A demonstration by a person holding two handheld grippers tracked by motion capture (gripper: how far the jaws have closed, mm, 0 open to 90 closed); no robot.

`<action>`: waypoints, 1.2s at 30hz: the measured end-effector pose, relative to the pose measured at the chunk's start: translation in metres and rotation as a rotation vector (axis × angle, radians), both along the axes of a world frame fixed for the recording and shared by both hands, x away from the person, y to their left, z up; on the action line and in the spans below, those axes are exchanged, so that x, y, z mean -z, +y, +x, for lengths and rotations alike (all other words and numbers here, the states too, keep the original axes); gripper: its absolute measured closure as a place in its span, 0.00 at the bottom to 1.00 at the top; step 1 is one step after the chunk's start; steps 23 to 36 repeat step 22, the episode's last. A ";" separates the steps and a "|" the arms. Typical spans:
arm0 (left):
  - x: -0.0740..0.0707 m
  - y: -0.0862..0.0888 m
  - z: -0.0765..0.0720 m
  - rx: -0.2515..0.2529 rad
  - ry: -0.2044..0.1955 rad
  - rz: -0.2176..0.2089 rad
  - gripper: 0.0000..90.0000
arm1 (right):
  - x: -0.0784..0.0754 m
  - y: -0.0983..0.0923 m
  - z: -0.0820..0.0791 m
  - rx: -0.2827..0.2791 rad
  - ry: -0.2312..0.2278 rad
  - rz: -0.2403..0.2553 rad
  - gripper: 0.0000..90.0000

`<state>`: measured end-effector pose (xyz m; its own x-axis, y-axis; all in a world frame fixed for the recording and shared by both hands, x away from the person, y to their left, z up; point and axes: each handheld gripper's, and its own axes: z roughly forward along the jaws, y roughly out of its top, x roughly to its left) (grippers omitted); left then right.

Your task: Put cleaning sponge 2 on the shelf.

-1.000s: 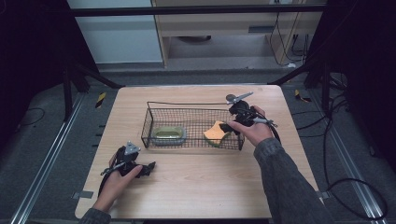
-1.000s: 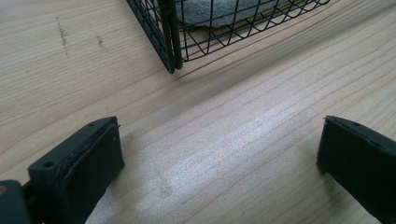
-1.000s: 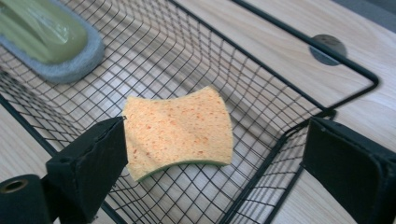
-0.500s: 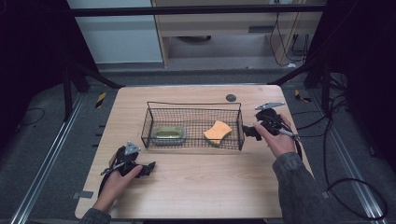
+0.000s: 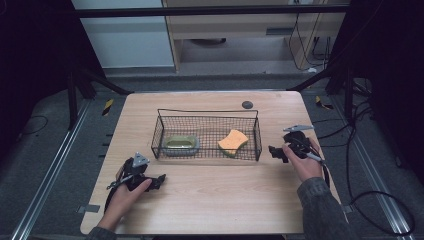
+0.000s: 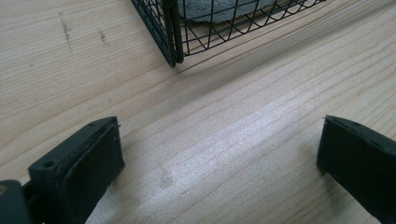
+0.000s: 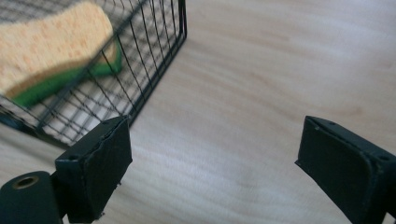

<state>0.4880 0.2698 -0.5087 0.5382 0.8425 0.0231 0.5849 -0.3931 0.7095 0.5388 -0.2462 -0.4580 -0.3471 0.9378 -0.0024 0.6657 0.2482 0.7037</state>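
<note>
Orange-yellow sponge with green scouring base: lodged in right end of black wire basket, deposit judged done.
Right gripper: beside basket, jaws apart, just narrowing, nothing between.
Left gripper: jaws apart, parked on wooden table.

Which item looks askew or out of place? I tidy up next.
Nothing is spilled or damaged. The orange sponge with a green underside leans tilted against the black wire basket's right end; the green-rimmed pad lies flat.

Lab test rig: bare wooden table inside a black frame, floor rails, loose cables, hazard tape.
</note>
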 end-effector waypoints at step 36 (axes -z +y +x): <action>0.000 0.000 0.000 0.000 0.000 0.000 0.00 | 0.054 -0.001 -0.018 0.075 -0.031 0.007 0.01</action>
